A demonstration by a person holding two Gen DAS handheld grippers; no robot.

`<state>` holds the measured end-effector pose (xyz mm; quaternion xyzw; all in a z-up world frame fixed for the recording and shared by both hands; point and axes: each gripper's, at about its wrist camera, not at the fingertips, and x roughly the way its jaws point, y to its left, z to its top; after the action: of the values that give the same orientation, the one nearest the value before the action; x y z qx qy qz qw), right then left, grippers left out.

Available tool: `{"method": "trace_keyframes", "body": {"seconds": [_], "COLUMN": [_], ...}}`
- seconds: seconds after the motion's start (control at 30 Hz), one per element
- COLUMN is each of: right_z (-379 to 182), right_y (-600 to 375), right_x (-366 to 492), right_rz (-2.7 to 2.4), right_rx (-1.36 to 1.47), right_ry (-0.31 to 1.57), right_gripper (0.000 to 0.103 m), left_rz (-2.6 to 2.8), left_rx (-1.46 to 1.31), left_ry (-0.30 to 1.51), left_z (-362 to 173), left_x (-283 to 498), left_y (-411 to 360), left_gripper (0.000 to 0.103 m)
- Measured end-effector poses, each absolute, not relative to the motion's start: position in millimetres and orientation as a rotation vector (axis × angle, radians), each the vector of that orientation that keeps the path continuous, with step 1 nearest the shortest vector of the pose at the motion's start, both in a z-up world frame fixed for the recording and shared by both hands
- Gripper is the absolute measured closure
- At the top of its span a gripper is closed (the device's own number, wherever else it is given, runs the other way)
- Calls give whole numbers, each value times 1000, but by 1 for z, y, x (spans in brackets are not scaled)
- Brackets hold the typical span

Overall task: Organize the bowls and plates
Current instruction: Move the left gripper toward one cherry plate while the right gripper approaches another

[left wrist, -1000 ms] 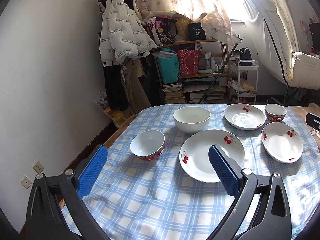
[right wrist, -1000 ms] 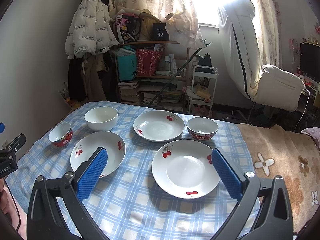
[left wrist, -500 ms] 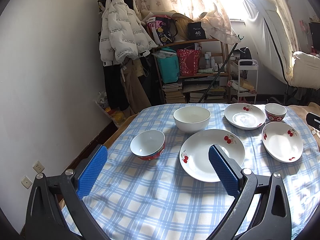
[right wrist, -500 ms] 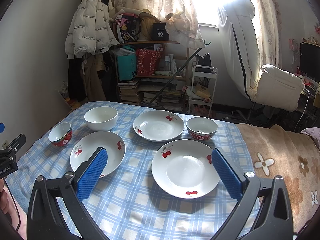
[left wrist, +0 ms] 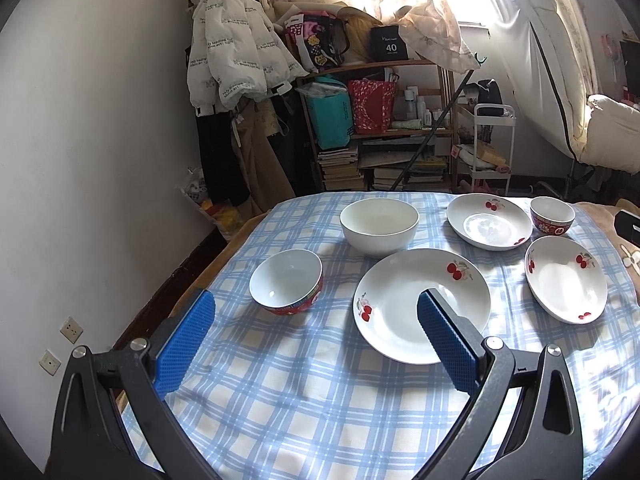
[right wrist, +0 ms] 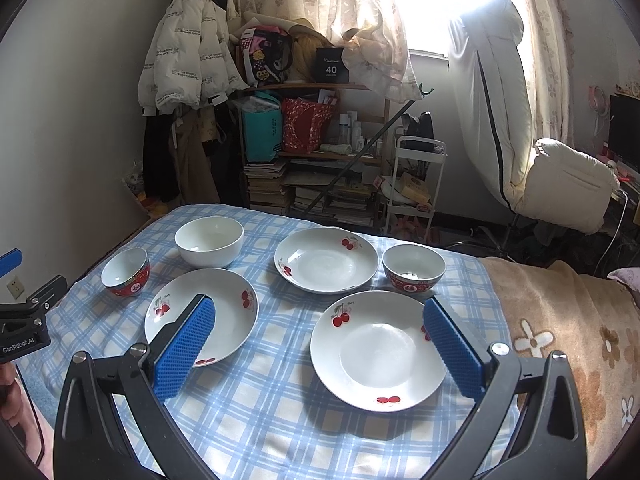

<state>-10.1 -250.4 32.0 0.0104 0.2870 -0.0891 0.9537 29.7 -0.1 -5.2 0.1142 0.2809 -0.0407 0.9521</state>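
Three white cherry-print plates lie on the blue checked tablecloth (left wrist: 280, 400): a near left plate (left wrist: 404, 320) (right wrist: 228, 320), a far plate (left wrist: 489, 226) (right wrist: 326, 260) and a near right plate (left wrist: 566, 278) (right wrist: 378, 350). A plain white bowl (left wrist: 378, 226) (right wrist: 209, 241) stands at the back. One red-rimmed small bowl (left wrist: 286, 282) (right wrist: 125, 273) is at the left, another (left wrist: 552, 216) (right wrist: 413, 269) at the right. My left gripper (left wrist: 316, 310) is open and empty, hovering before the left bowl and near left plate. My right gripper (right wrist: 320, 316) is open and empty above the near right plate.
A beige flowered blanket (right wrist: 560, 320) covers the surface right of the cloth. Behind the table are a cluttered bookshelf (right wrist: 312, 148), hanging jackets (left wrist: 232, 48), a white cart (right wrist: 416, 176) and a white padded chair (right wrist: 568, 188). The left wall (left wrist: 80, 160) runs close to the table's left edge.
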Motion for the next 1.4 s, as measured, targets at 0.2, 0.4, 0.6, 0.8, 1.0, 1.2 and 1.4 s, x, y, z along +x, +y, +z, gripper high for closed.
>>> {"method": "trace_keyframes", "body": {"seconds": [0.2, 0.4, 0.6, 0.8, 1.0, 1.2, 1.4], "right_z": [37, 42, 43, 33, 10, -18, -46], "right_y": [-250, -249, -242, -232, -228, -222, -221], "right_x": [13, 40, 71, 96, 118, 142, 161], "right_rz": [-141, -128, -76, -53, -19, 0, 28], "right_rx": [18, -2, 10, -19, 13, -2, 6], "right_ry": [611, 629, 649, 668, 728, 801, 883], "right_gripper": [0, 0, 0, 0, 0, 0, 4], "left_rz": [-103, -86, -81, -77, -88, -100, -102], "left_rx": [215, 236, 187, 157, 164, 142, 131], "left_ry": [643, 714, 786, 829, 898, 981, 1031], "left_z": [-4, -12, -11, -19, -46, -75, -97], "left_x": [56, 78, 104, 131, 155, 171, 175], "left_y": [-5, -8, -12, -18, -21, -17, -14], "left_gripper": [3, 3, 3, 3, 3, 3, 3]}}
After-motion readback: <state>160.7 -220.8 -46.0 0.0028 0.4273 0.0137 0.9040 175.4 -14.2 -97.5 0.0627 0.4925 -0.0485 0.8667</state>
